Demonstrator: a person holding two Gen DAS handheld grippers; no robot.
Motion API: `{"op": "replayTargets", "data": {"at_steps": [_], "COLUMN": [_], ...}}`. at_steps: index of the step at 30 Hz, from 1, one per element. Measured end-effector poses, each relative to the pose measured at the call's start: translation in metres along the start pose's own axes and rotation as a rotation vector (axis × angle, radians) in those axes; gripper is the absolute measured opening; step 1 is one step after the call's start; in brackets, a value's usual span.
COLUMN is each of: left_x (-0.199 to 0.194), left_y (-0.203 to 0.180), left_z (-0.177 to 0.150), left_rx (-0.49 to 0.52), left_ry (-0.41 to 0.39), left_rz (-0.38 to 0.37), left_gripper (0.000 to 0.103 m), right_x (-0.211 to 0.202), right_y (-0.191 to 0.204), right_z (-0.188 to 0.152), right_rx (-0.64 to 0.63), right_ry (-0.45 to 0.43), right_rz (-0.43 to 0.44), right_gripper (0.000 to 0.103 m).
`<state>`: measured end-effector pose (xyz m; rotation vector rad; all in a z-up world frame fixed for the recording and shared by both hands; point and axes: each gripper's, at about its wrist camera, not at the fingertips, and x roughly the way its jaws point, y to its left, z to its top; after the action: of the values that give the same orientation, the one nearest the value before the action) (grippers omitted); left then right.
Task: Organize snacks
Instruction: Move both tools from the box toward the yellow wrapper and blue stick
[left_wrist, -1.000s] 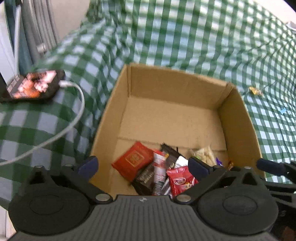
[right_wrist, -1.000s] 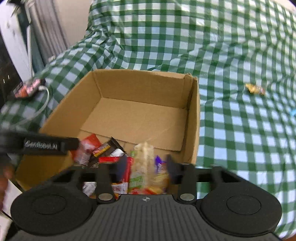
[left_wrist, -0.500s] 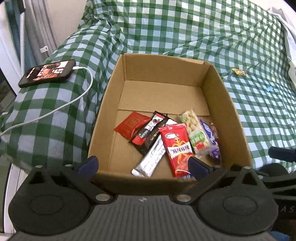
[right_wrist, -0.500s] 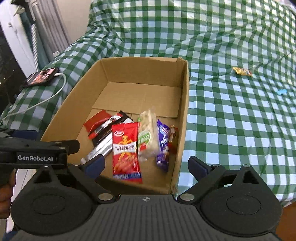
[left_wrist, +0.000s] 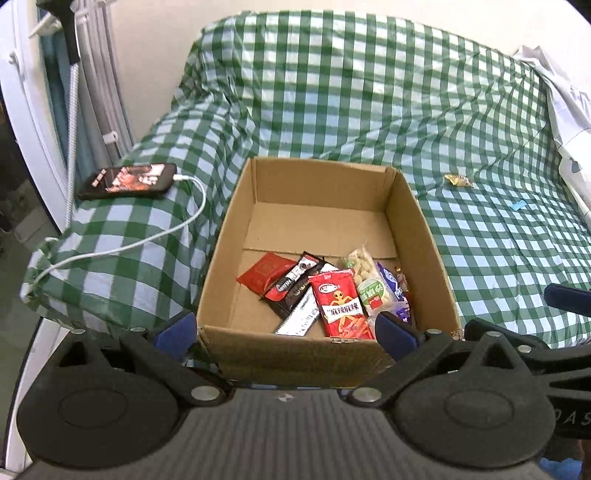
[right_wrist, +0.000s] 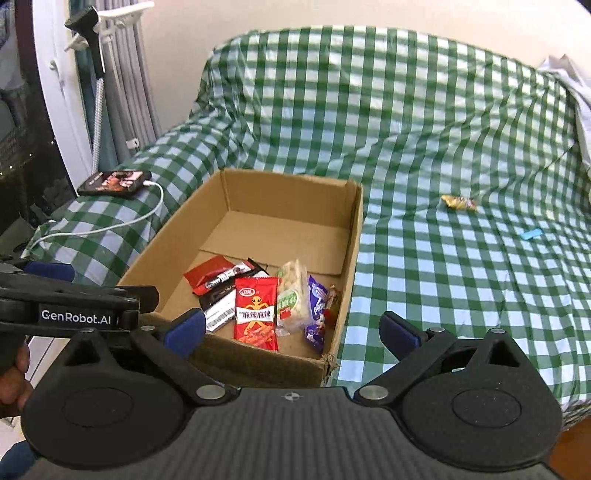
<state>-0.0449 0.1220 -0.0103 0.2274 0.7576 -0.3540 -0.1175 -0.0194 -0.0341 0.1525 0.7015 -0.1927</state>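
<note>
An open cardboard box sits on the green checked cloth. Several snacks lie in its near half: a red spicy-strip packet, a peanut pack, a purple packet and a flat red sachet. My left gripper hangs open above the box's near wall, holding nothing. My right gripper is over the box's near right corner; its jaws are opening wide, with nothing gripped between them. A gold-wrapped candy lies loose on the cloth to the right.
A phone with a white charging cable rests on the cloth left of the box. A small blue scrap lies near the candy. The cloth drops off at the near edge, and a white frame and curtain stand at far left.
Both grippers have pulled back and up from the box. The right gripper, earlier closed around snack packets, has spread wide, and those packets now lie in the box.
</note>
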Motion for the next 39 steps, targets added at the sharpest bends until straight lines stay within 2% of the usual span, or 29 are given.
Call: {"op": "replayTargets", "data": {"at_steps": [4,16,27,39], "left_x": [-0.014,-0.045,-0.054,-0.05], "left_y": [-0.005,-0.007,-0.011,-0.02], "left_z": [-0.006,-0.011,-0.011,-0.008], "left_rx": [0.028,0.024,0.032,0.045], "left_ry": [-0.032,-0.046,-0.034,-0.012], "left_rz": [0.023,-0.004,-0.009,-0.006], "left_gripper": [0.103,0.103,0.103,0.103], "right_x": [-0.016,-0.051,-0.065,-0.066], "right_y": [0.001,-0.003,-0.01,-0.018], "right_z": [-0.005,-0.016,-0.02,-0.023], "right_rx": [-0.008,0.023,0.048,0.084], "right_ry": [-0.033,-0.129,-0.161,-0.156], "right_rz": [0.001,0.022,0.024,0.034], "right_gripper": [0.101,0.102,0.102,0.102]}}
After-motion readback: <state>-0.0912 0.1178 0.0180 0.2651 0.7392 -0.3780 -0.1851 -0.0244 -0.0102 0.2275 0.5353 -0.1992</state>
